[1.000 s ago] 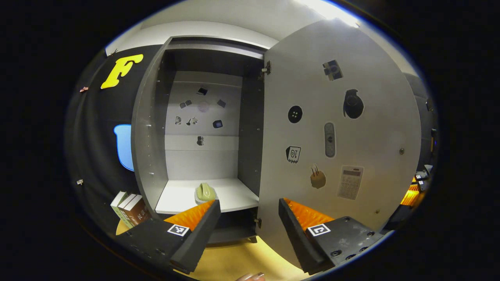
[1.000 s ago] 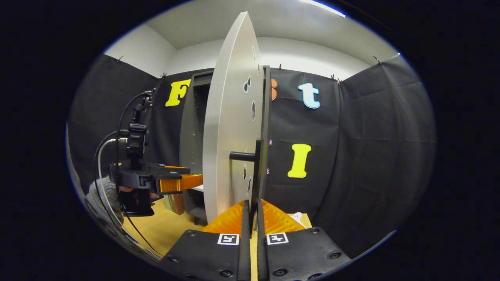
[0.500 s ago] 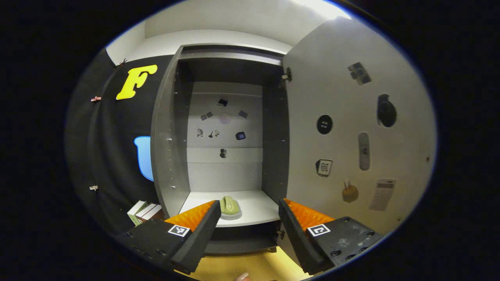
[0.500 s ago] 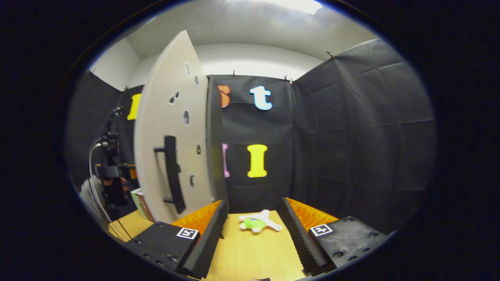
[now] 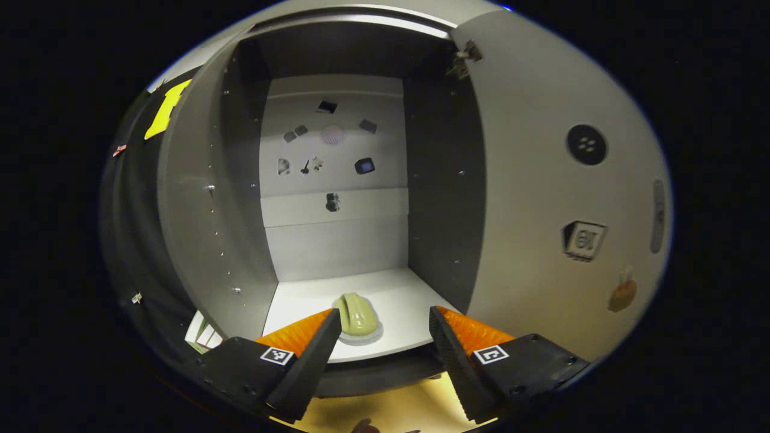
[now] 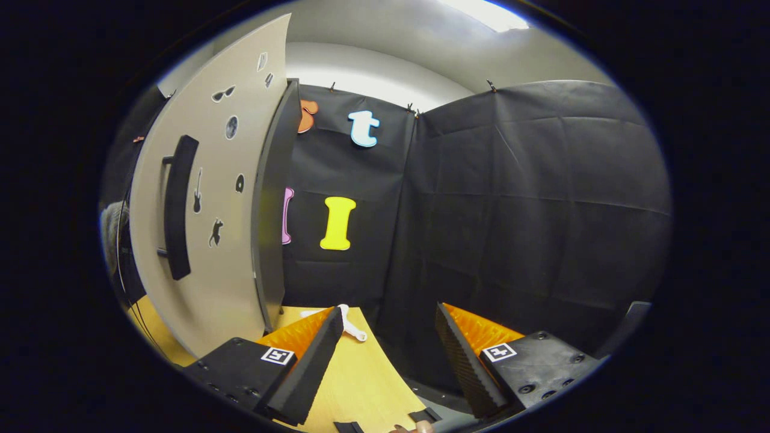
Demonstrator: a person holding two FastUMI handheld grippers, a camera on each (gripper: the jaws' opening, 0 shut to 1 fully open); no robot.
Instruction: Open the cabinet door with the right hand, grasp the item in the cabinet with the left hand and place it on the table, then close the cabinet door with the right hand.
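I'm holding the left gripper (image 5: pixel 380 328) with its fingers spread apart, facing the open cabinet (image 5: pixel 210 198); the green item (image 5: pixel 357 314), maybe a small toy, is sitting on the shelf (image 5: pixel 415 294) just ahead. My right gripper (image 6: pixel 390 325) is gaping too, beside the door (image 6: pixel 210 198).

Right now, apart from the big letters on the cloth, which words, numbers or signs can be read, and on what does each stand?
No text reads clearly.
Sticker on the open cabinet door: two characters, too blurred to read.
Books beside the cabinet: spines too small to read.
Square markers on left gripper and right gripper: coded patterns, no words.
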